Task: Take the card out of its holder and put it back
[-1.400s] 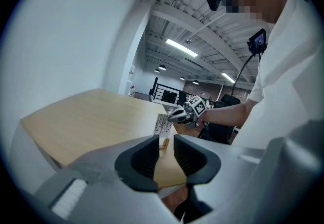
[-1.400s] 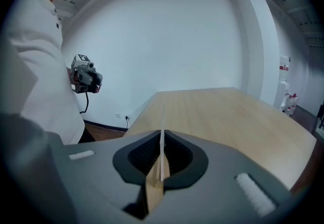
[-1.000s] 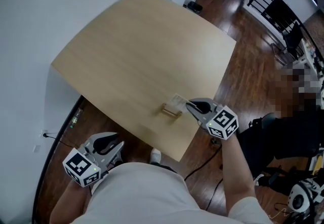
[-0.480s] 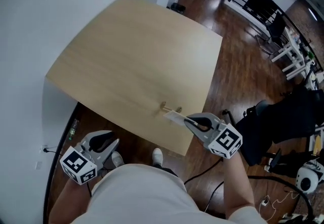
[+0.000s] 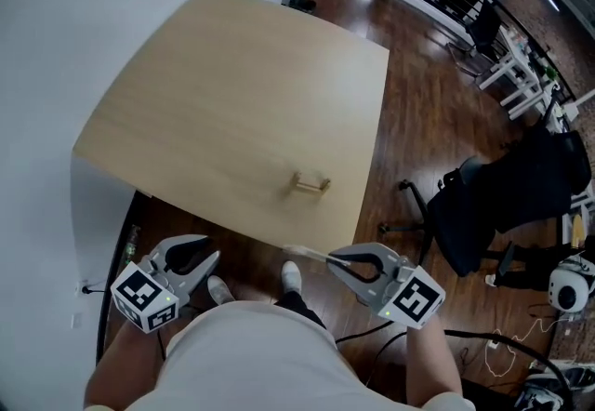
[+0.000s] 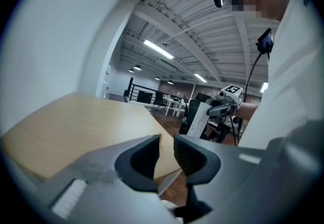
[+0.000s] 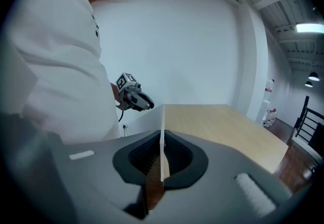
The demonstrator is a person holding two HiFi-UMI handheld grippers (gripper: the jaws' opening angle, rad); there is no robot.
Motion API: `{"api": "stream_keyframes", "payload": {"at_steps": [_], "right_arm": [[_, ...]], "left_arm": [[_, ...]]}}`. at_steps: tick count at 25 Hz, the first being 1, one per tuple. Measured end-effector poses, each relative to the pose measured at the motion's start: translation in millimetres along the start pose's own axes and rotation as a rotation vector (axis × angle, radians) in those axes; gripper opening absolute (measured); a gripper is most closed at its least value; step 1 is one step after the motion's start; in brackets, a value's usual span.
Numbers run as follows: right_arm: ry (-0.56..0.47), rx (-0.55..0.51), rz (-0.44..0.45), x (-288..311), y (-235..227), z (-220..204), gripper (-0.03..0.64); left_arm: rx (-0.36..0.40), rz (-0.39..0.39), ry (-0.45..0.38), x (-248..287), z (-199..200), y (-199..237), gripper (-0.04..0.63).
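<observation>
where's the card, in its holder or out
Out. The right gripper holds the card away from the table; the holder sits empty on it.

You can read no text, label, brand or number in any view.

Card (image 6: 199, 119): in the left gripper view its face shows faint rows of print (too small for you to make out a single word).

Left cube (image 5: 144, 296) and right cube (image 5: 411, 298): black-and-white square marker patterns only, with no letters or digits.
</observation>
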State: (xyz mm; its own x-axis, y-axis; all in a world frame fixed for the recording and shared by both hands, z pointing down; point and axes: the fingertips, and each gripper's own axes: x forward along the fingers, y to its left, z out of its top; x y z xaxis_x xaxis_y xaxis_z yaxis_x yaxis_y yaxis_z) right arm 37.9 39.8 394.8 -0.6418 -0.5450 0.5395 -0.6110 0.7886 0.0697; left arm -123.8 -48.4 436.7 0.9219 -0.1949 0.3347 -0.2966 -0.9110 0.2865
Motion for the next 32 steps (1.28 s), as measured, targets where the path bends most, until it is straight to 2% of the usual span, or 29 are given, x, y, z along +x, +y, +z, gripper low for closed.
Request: {"api": "stream_keyframes", "payload": {"at_steps": [6,9,12,14,17,24,32], "right_arm": [[0.0,0.029,-0.011,-1,17,1,0.021],[-0.012,0.022,-0.016,-4,14,5,0.021],[-0.036,0.012,-0.021,-9,2,10,0.021],[-0.06,0.005,-0.031,-11,-12,13,0.021],[-0.085,-0.009,-0.046,-12,-42,9,0.021],[-0.081,-0.015,-0.043,4,-129,-17,0.021],[-0.058,-0.001,0.035,33,-198,-53,0.021]], "left_arm": [[0.025,-0.04,0.02,6,-4,-1,0.094],[0.057,-0.052,0.01,10,1,-2,0.043],[0.056,-0.052,-0.028,13,14,-3,0.048],[0.044,-0.053,-0.033,15,18,-4,0.082],[0.052,-0.039,-0.032,22,17,-5,0.091],[0.028,0.067,-0.041,33,8,-3,0.091],[-0.037,0.234,-0.055,34,7,-11,0.091]]}}
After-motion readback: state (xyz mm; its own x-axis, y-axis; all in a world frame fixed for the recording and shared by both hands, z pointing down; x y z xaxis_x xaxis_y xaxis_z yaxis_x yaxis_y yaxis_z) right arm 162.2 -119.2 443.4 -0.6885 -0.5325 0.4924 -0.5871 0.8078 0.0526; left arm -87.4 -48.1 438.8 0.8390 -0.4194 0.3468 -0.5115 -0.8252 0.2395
